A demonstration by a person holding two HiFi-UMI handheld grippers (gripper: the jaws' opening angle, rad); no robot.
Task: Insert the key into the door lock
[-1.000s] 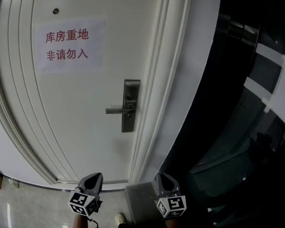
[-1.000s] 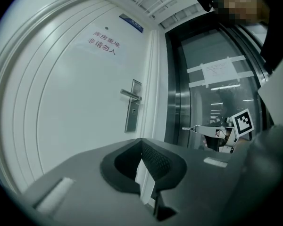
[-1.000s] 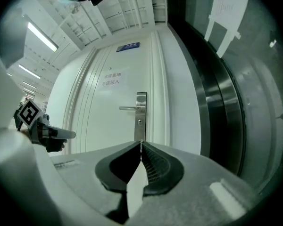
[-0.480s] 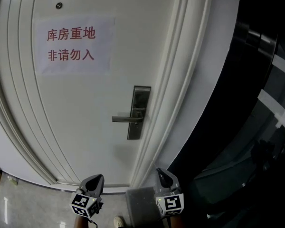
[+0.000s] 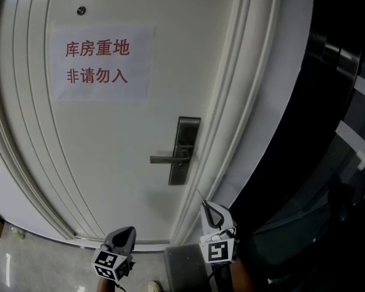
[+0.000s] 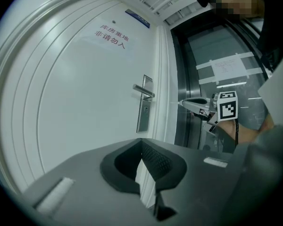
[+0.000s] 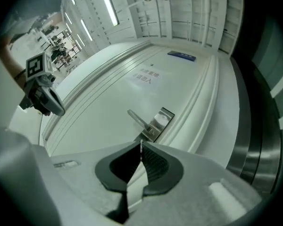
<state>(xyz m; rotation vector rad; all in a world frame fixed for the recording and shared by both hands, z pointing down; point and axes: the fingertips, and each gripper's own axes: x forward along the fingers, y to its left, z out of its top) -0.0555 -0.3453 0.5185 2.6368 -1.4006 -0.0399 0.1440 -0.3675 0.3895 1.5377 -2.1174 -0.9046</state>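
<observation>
The right hand-held gripper (image 5: 207, 205), clamped on a key (image 7: 140, 147), faces the lock (image 5: 185, 149); the left hand-held gripper (image 5: 129, 231) is closed and empty.

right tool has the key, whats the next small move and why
Probably carry the right tool up and forward toward the lock plate, aiming the key at the plate below the handle. The key is pinched at the tool's tips, but the head view shows the tool lower than the plate and apart from it.

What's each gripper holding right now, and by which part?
Right gripper pinches the key by its rear end, with the blade poking out past the tips. Left gripper holds nothing.
</observation>
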